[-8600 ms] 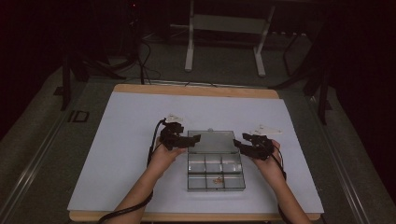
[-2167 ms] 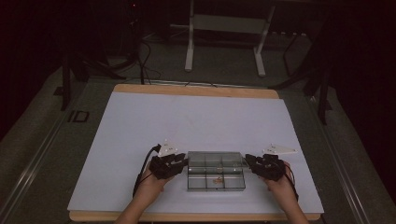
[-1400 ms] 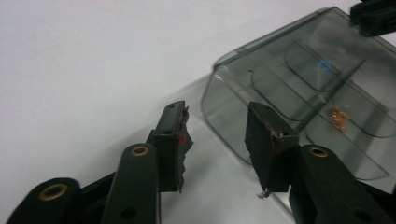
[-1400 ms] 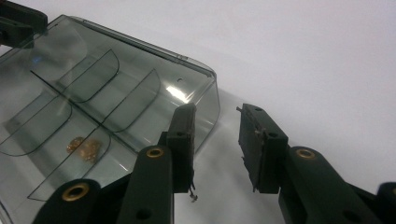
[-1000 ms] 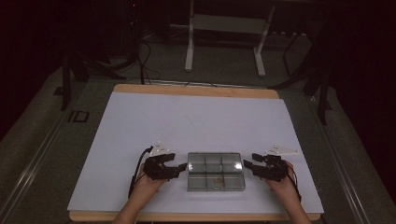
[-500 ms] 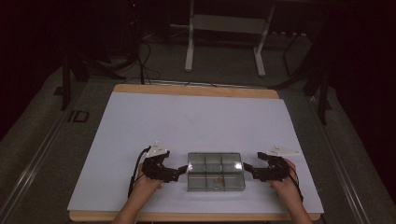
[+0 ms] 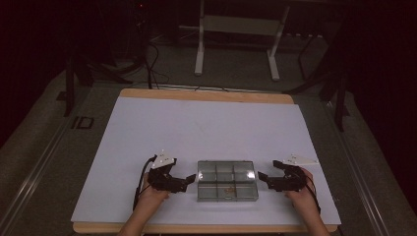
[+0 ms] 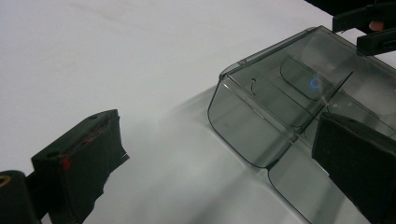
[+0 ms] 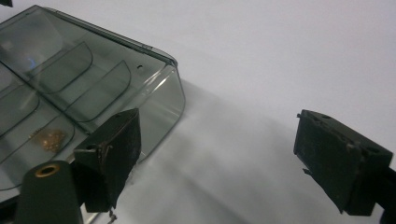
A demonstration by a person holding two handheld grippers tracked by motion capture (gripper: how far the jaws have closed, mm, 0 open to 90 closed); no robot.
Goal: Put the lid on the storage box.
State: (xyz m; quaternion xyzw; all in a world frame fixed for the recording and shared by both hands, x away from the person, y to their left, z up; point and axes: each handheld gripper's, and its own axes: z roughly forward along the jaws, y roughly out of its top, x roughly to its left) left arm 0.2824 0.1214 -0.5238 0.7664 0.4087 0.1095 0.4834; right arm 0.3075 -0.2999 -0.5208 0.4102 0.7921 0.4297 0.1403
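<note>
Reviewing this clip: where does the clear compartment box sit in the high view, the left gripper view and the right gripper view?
High view: the compartment box lies near the table's front edge, between the left gripper and right gripper.
Left gripper view: right half, one rounded corner toward the camera.
Right gripper view: upper left, behind the nearer jaw.
Shared landmark: the brownish bits in one compartment, also in the right gripper view.

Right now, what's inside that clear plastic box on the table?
The clear plastic box is split into compartments by dividers. One near compartment holds a small brownish clump; what it is I can't tell. The other compartments look bare through the closed, glare-streaked lid.
</note>
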